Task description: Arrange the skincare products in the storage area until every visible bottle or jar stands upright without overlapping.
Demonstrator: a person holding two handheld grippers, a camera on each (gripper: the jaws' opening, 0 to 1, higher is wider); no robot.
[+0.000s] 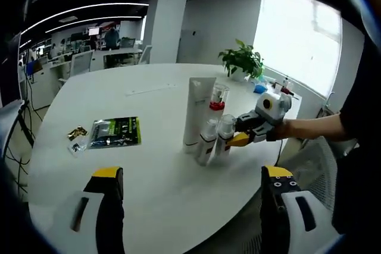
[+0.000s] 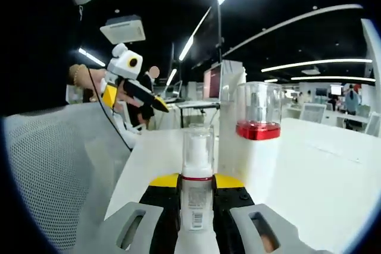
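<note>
On the white round table (image 1: 149, 87) stands a cluster of skincare products: a tall white tube (image 1: 196, 111), a bottle with a clear cap and red band (image 1: 218, 96), and two small white pump bottles (image 1: 208, 141) in front. My right gripper (image 1: 240, 138) reaches in from the right and is shut on the right small bottle (image 1: 225, 138). In the right gripper view that small bottle (image 2: 196, 188) stands upright between the jaws of my right gripper (image 2: 196, 181), with the red-banded bottle (image 2: 258, 111) and tube (image 2: 231, 87) behind. My left gripper (image 1: 193, 173) hangs open, short of the cluster.
A green packet (image 1: 116, 132) and a small gold wrapper (image 1: 76, 133) lie on the table's left part. A potted plant (image 1: 241, 60) stands at the far edge. A mesh chair (image 2: 59, 165) sits beside the table. My left gripper (image 2: 159, 105) shows raised at the back left.
</note>
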